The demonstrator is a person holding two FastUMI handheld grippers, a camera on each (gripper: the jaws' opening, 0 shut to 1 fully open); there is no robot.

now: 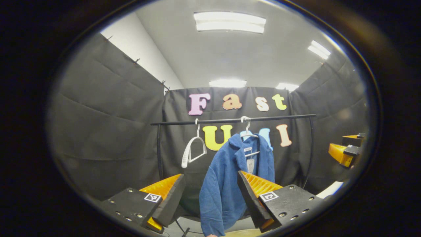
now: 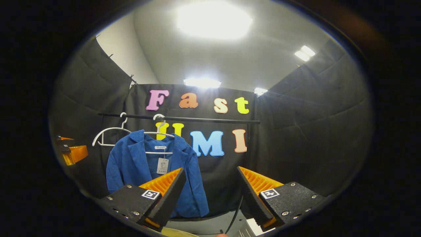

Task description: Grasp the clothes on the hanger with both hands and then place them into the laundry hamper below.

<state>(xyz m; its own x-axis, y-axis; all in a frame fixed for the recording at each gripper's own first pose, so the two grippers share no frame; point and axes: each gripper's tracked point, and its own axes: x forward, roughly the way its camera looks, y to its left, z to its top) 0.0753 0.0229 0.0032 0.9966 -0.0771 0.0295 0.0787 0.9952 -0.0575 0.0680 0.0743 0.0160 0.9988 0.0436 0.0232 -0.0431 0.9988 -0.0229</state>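
A blue corduroy jacket (image 1: pixel 227 184) hangs on a white hanger (image 1: pixel 248 133) from a black rail (image 1: pixel 230 120). My left gripper (image 1: pixel 210 194) is open, well short of the jacket, which shows between its fingers. In the right gripper view the jacket (image 2: pixel 131 164) hangs at the left on its hanger (image 2: pixel 159 131). My right gripper (image 2: pixel 210 194) is open with nothing between its fingers; the jacket lies behind its left finger. The right gripper (image 1: pixel 345 151) shows at the right edge of the left gripper view, the left gripper (image 2: pixel 70 153) at the left edge of the right gripper view.
An empty white hanger (image 1: pixel 194 149) hangs on the rail to the left of the jacket, seen too in the right gripper view (image 2: pixel 110 133). Black cloth walls close the booth on three sides. A curved dark rim (image 1: pixel 190 214) lies below the jacket.
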